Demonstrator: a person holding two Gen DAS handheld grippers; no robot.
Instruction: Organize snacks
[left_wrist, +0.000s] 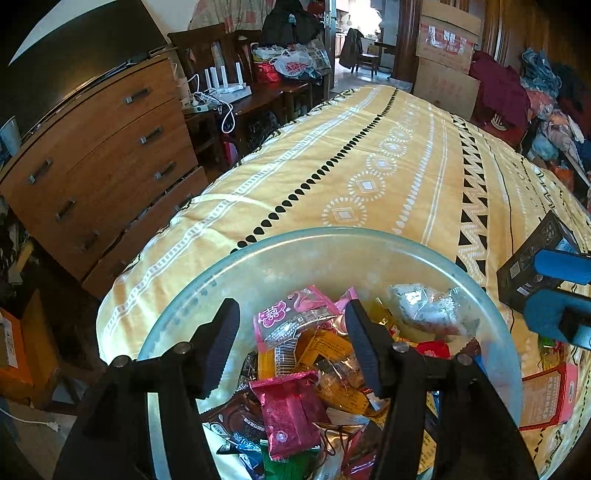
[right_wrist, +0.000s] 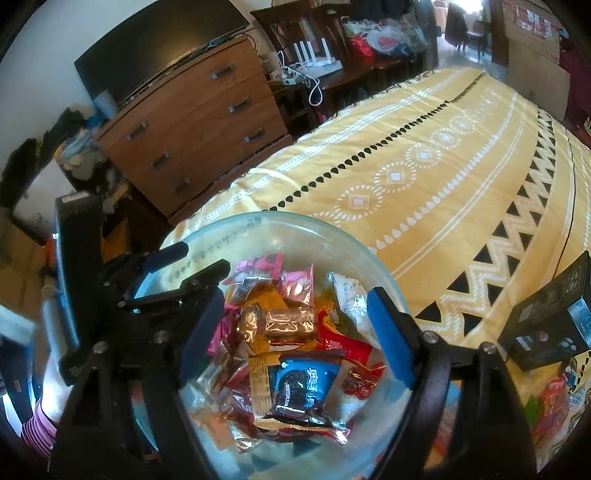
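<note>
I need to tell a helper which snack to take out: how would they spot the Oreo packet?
On the yellow patterned bedspread stands a glass bowl full of wrapped snacks. The Oreo packet lies on top at the near side, between the right gripper's blue fingers. It alone is blue and black with a dark sandwich cookie pictured.

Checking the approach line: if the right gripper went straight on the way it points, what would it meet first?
Most likely the blue cookie packet on top of the snacks in the glass bowl, between the open right gripper fingers; depth is uncertain.
</note>
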